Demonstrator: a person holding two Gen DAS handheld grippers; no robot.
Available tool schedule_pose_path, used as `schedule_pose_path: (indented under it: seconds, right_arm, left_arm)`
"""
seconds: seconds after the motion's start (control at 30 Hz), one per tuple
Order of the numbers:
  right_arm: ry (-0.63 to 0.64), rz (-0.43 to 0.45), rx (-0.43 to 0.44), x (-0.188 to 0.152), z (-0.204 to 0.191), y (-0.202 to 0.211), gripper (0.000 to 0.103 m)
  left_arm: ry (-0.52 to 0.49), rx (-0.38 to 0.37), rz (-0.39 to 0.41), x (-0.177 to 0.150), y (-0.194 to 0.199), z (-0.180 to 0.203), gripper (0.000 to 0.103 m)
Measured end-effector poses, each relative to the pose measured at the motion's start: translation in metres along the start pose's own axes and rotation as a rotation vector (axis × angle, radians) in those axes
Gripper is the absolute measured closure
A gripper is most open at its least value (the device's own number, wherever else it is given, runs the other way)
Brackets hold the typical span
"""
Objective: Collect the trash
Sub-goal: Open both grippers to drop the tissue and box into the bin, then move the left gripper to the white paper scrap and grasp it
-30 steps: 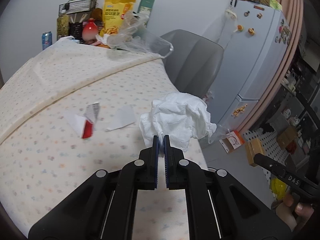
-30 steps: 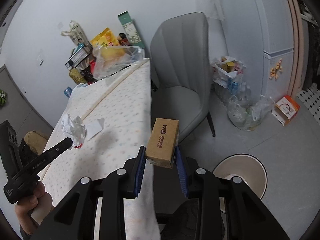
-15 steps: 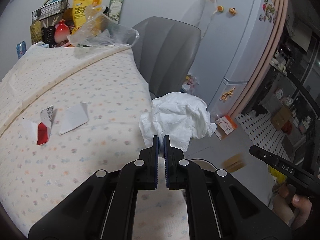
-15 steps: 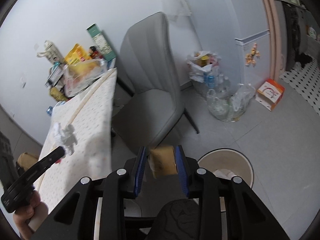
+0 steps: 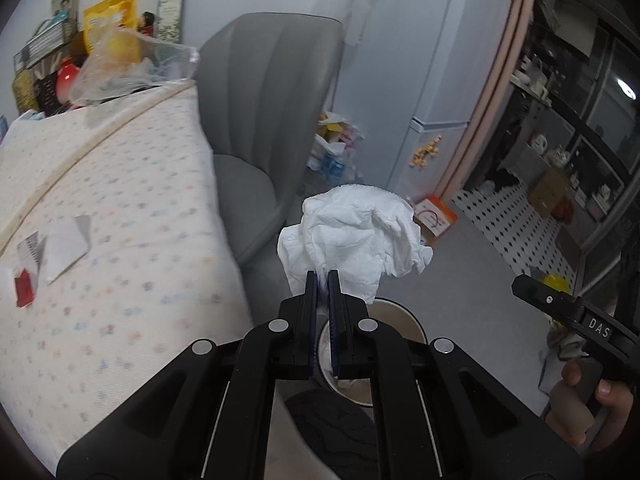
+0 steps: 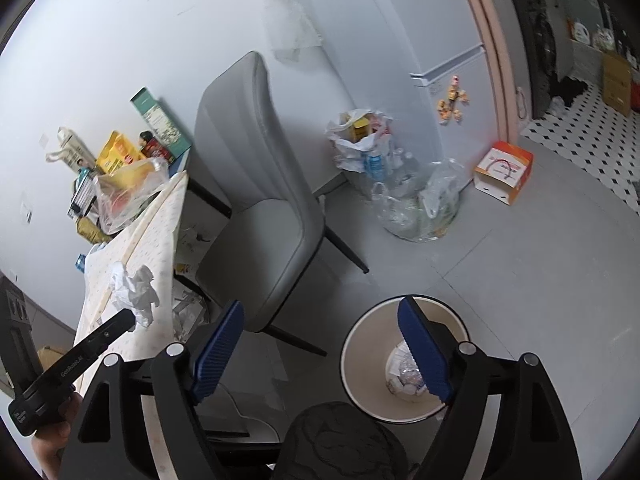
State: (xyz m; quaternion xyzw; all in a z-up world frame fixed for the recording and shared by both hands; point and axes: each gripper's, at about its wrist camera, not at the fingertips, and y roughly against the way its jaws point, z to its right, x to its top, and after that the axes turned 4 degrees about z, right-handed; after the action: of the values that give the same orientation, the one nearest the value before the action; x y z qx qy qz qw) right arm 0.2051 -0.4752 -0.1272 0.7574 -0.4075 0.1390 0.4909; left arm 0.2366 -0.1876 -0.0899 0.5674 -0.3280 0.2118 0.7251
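My left gripper (image 5: 322,277) is shut on a crumpled white tissue (image 5: 356,232), held out past the table edge above a round cream trash bin (image 5: 406,314). In the right wrist view the same tissue (image 6: 136,288) hangs at the tip of the left gripper (image 6: 122,318). My right gripper (image 6: 320,304) is over the floor with its jaws opening wide and nothing between them. The bin (image 6: 366,360) lies under its right finger, with white scraps at the bottom. A red and white wrapper (image 5: 24,282) and a white paper scrap (image 5: 66,246) lie on the dotted tablecloth (image 5: 120,320).
A grey chair (image 6: 256,184) stands by the table's end. Plastic bags of bottles (image 6: 416,204) and an orange and white box (image 6: 504,172) sit on the floor by the fridge (image 5: 452,60). Snack packs (image 5: 112,20) crowd the table's far end. A person's knee (image 6: 340,440) is below.
Both grippers swung right, off the table and over the floor bin. The right jaws opened and the brown cardboard box left them. The left stays shut on the tissue.
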Motion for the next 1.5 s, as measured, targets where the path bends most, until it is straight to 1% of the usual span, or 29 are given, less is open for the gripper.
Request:
schedule_pose_path:
  seconds: [0.13, 0.23, 0.27, 0.3, 0.33, 0.37, 0.4, 0.43, 0.47, 0.6, 0.67, 0.77, 0.9, 1.1, 1.2, 1.33, 1.5]
  right_arm:
    - [-0.038, 0.027, -0.024, 0.003, 0.024, 0.013, 0.020]
    - [-0.064, 0.046, -0.045, 0.006, 0.041, 0.023, 0.020]
    - [-0.072, 0.050, -0.050, 0.006, 0.046, 0.026, 0.019]
    - [-0.081, 0.054, -0.057, 0.006, 0.051, 0.028, 0.019]
    - [-0.086, 0.056, -0.061, 0.006, 0.054, 0.030, 0.019]
    - [-0.092, 0.058, -0.065, 0.006, 0.058, 0.031, 0.019]
    - [-0.099, 0.057, -0.068, 0.005, 0.062, 0.032, 0.019]
    - [-0.102, 0.056, -0.069, 0.005, 0.065, 0.032, 0.019]
    - [-0.103, 0.056, -0.069, 0.005, 0.067, 0.032, 0.019]
    - [-0.100, 0.048, -0.061, 0.003, 0.067, 0.030, 0.019]
    - [-0.095, 0.046, -0.055, 0.003, 0.065, 0.029, 0.019]
    - [-0.080, 0.041, -0.044, 0.002, 0.056, 0.028, 0.019]
    - [-0.052, 0.036, -0.027, 0.002, 0.041, 0.027, 0.018]
    - [0.000, 0.015, 0.003, 0.001, 0.006, 0.016, 0.018]
    - [0.034, 0.008, 0.019, -0.002, -0.016, 0.011, 0.015]
    - [0.078, -0.005, 0.033, -0.005, -0.043, 0.007, 0.015]
    - [0.135, -0.022, 0.042, -0.009, -0.076, 0.002, 0.015]
  left_arm:
    - [-0.043, -0.038, -0.019, 0.003, -0.013, 0.029, 0.097]
    - [-0.079, -0.073, -0.045, 0.003, -0.024, 0.051, 0.097]
    - [-0.093, -0.084, -0.058, 0.003, -0.028, 0.058, 0.096]
    - [-0.102, -0.104, -0.080, 0.002, -0.034, 0.065, 0.092]
    - [-0.106, -0.116, -0.094, 0.001, -0.038, 0.068, 0.071]
    - [-0.107, -0.127, -0.101, 0.000, -0.041, 0.071, 0.036]
    - [-0.107, -0.128, -0.087, -0.002, -0.040, 0.073, 0.026]
    - [-0.108, -0.121, -0.051, -0.003, -0.036, 0.073, 0.022]
    - [-0.113, -0.113, -0.036, -0.003, -0.033, 0.073, 0.019]
    - [-0.112, -0.082, -0.047, -0.002, -0.031, 0.070, 0.013]
    - [-0.092, -0.062, -0.033, 0.000, -0.026, 0.063, 0.010]
    - [-0.083, -0.055, -0.012, 0.007, -0.017, 0.051, 0.008]
    - [-0.051, -0.025, 0.024, 0.018, -0.003, 0.025, 0.006]
    - [0.037, 0.034, 0.077, 0.024, 0.020, -0.026, 0.006]
    - [0.082, 0.059, 0.092, 0.021, 0.029, -0.051, 0.006]
    - [0.139, 0.087, 0.117, 0.016, 0.044, -0.090, 0.006]
    - [0.221, 0.130, 0.169, 0.010, 0.066, -0.138, 0.006]
